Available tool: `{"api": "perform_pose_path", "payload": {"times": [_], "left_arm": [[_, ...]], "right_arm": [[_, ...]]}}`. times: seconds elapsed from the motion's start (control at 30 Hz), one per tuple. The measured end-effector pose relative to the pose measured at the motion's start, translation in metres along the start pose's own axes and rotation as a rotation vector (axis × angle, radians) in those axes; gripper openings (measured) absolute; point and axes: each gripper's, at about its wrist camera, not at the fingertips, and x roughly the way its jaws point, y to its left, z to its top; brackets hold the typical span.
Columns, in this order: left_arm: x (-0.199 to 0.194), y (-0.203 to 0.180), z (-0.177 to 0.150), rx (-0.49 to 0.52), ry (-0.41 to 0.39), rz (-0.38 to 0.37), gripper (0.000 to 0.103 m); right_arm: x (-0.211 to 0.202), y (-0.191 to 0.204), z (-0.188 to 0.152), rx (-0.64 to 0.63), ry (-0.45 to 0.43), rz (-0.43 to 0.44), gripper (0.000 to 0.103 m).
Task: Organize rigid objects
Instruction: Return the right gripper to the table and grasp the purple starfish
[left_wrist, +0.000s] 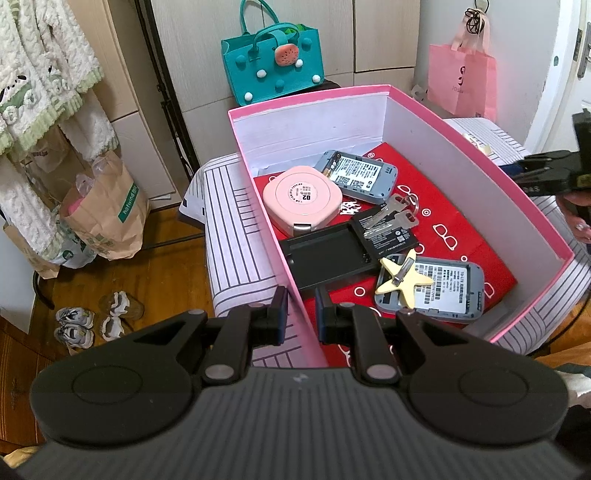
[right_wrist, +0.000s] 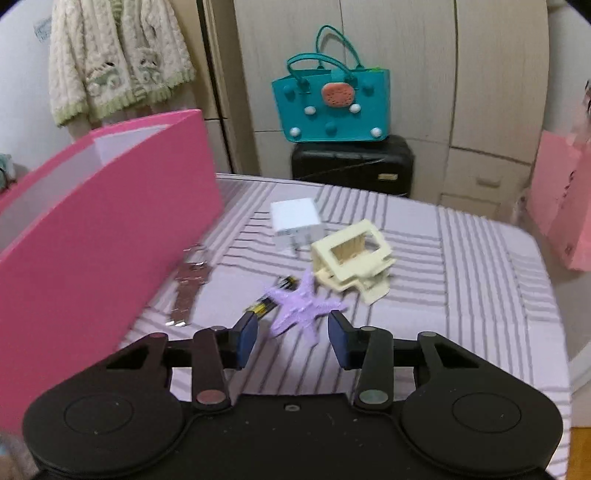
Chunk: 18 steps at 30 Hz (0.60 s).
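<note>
Your left gripper (left_wrist: 301, 314) has its jaws clenched on the near wall of the pink box (left_wrist: 480, 173). Your right gripper (right_wrist: 291, 338) has its jaws released, empty, the purple starfish clip (right_wrist: 301, 304) just beyond them at twelve o'clock on the striped worktop (right_wrist: 461, 280). The cream claw clip (right_wrist: 352, 258) lies at one o'clock, the key (right_wrist: 188, 288) at ten.

Soft, even indoor light fills both views, with no hard shadows. The left wrist view is sharp and saturated; the door (left_wrist: 554, 74) at its right edge is washed out to near white. The right wrist view is dimmer and smeared by motion blur, so the purple starfish (right_wrist: 301, 308) and keys (right_wrist: 188, 291) look soft. Fisheye distortion bends the cupboard lines (right_wrist: 458, 92) and darkens the corners.
</note>
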Motion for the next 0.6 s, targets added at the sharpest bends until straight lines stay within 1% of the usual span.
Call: {"api": "perform_pose_path", "payload": {"times": [0.1, 0.17, 0.23, 0.3, 0.33, 0.43, 0.5, 0.6], "left_arm": [[0.000, 0.000, 0.000, 0.006, 0.002, 0.000, 0.015], [0.000, -0.001, 0.000, 0.007, 0.001, 0.002, 0.015], [0.000, -0.001, 0.000, 0.004, 0.001, -0.001, 0.015], [0.000, -0.002, 0.000, 0.003, 0.001, 0.000, 0.015], [0.000, -0.001, 0.000, 0.004, 0.002, -0.001, 0.015], [0.000, -0.001, 0.000, 0.004, 0.002, -0.002, 0.015], [0.000, -0.002, 0.000, 0.001, 0.002, -0.004, 0.015], [0.000, -0.001, 0.000, -0.003, 0.001, -0.005, 0.015]], "right_arm": [[0.005, -0.004, 0.001, 0.012, -0.027, -0.011, 0.049], [0.007, -0.003, -0.001, 0.010, -0.048, -0.015, 0.052], [0.009, 0.001, -0.003, -0.016, -0.072, -0.030, 0.053], [0.008, 0.006, -0.005, -0.030, -0.083, -0.039, 0.047], [0.007, 0.007, -0.004, -0.031, -0.081, -0.034, 0.032], [0.003, 0.013, -0.003, -0.035, -0.067, -0.068, 0.032], [0.002, 0.012, -0.003, -0.007, -0.063, -0.076, 0.032], [-0.001, 0.012, -0.005, 0.002, -0.060, -0.088, 0.032]]}}
